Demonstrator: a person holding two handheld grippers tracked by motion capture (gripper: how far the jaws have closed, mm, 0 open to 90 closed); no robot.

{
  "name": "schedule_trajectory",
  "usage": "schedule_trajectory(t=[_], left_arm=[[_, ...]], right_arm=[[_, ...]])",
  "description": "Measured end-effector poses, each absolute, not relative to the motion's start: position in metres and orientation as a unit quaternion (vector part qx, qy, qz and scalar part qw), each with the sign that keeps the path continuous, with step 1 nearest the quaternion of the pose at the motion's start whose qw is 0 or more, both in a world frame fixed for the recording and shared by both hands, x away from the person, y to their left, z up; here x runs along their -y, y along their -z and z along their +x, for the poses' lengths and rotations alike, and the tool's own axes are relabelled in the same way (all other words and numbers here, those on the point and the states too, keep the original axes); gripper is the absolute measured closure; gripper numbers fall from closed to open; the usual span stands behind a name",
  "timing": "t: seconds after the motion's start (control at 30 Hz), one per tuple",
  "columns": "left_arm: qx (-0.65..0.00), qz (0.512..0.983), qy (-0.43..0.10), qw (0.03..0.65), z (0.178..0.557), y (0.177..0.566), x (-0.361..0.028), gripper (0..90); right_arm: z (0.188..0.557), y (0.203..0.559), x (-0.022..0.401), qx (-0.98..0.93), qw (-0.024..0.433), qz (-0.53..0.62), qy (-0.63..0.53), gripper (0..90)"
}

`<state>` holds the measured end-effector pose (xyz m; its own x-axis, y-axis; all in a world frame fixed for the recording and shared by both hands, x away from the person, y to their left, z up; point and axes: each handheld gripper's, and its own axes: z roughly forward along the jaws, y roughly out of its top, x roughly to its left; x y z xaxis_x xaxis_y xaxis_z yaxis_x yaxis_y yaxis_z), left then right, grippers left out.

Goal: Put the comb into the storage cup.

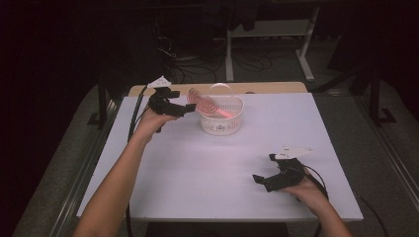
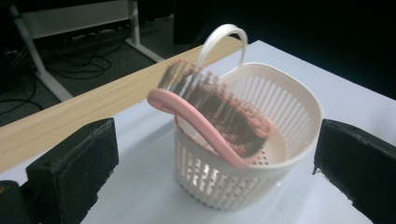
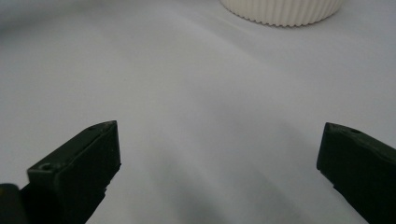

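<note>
White worktop (image 1: 197, 168) carries a basket (image 1: 222, 121); both claws gape empty, and the leaning pink brush (image 2: 210, 121) could tip out.

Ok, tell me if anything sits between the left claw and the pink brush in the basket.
Nothing visible does. The left claw is open, facing the pink brush, which leans in the white basket with its head over the near rim. Only bare table lies between.

Dim room, the white table (image 1: 207, 168) lit from above; motion blur smears the pink comb (image 2: 210, 116) in the left gripper view.
</note>
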<state>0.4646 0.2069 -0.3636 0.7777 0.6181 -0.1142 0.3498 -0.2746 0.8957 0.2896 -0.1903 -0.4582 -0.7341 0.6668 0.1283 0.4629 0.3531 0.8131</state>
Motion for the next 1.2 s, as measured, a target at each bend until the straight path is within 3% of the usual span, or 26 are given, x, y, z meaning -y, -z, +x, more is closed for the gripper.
schedule_trajectory(t=[1.2], left_arm=[[-0.268,0.811,-0.105,0.510,0.362,0.402,-0.248,0.0]], right_arm=[[0.287,0.456,0.190,-0.817,0.123,0.343,-0.447,0.0]])
